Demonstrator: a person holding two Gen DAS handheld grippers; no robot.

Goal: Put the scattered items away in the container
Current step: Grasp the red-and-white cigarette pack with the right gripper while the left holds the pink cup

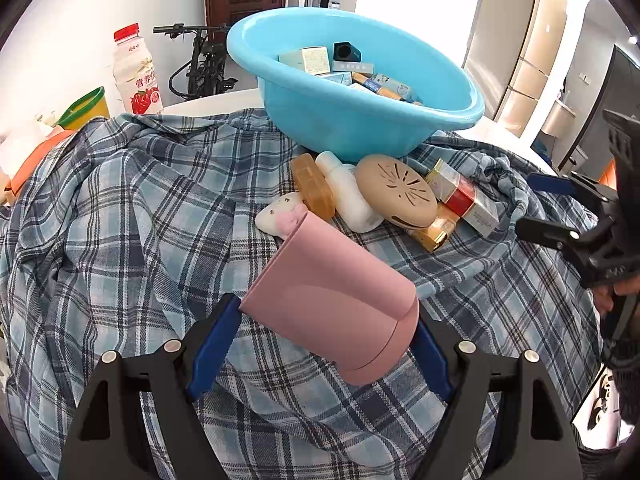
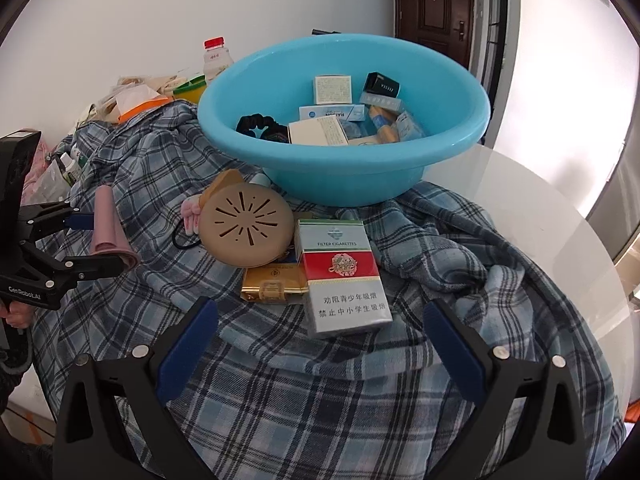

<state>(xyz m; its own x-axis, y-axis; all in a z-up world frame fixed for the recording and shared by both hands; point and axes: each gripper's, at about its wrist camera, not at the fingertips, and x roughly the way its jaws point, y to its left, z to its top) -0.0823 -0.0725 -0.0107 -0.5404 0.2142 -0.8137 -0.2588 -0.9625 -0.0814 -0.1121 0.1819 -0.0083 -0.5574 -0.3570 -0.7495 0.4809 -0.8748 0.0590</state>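
A blue basin [image 1: 360,128] [image 2: 340,176] sits on a plaid cloth and holds several small boxes and a black scrunchie [image 2: 256,124]. My left gripper [image 1: 326,328] is shut on a pink case [image 1: 332,300], held above the cloth; it shows in the right wrist view [image 2: 108,232] too. In front of the basin lie a tan round case [image 1: 396,192] [image 2: 246,228], a white bottle [image 1: 348,196], an amber bar [image 1: 314,186], a gold box [image 2: 274,284] and a cigarette pack [image 2: 342,276]. My right gripper [image 2: 320,340] is open, just short of the cigarette pack.
A red-capped drink bottle [image 1: 134,72] and a green-rimmed yellow cup [image 1: 86,108] stand at the far left. Bags and an orange packet [image 2: 136,104] lie behind the cloth. The plaid cloth [image 1: 140,220] covers a round white table [image 2: 560,220].
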